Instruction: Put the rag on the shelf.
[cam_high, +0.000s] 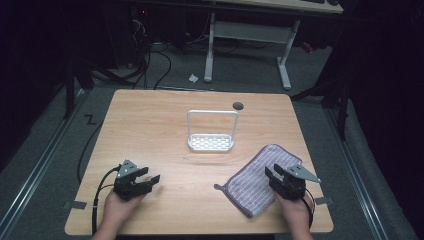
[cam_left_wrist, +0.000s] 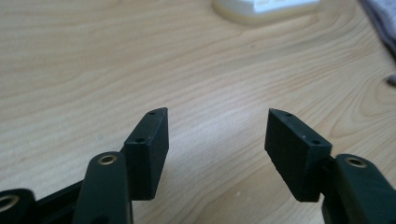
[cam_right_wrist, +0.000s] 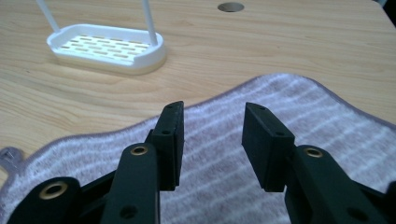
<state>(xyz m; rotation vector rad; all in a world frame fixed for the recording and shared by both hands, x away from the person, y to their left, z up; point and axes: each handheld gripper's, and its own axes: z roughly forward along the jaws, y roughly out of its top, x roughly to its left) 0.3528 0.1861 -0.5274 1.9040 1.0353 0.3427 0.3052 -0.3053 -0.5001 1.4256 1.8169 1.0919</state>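
Wood-grain desk (cam_high: 150, 115): left gripper (cam_high: 148, 179) is being held low near the front-left corner, jaws apart, empty. White rack (cam_high: 211, 142) is standing mid-desk. Striped cloth (cam_high: 252, 185) is lying toward the front-right corner; right gripper (cam_high: 274, 172) is being held over it, jaws apart, nothing gripped. Risk judged: only the top fold being pinched, cloth dragging.

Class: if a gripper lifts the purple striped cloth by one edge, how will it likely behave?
The purple striped terry cloth lies flat with a wavy edge, so it would probably droop. Its fuzzy pile should grip well. Being thin, it likely weighs little.
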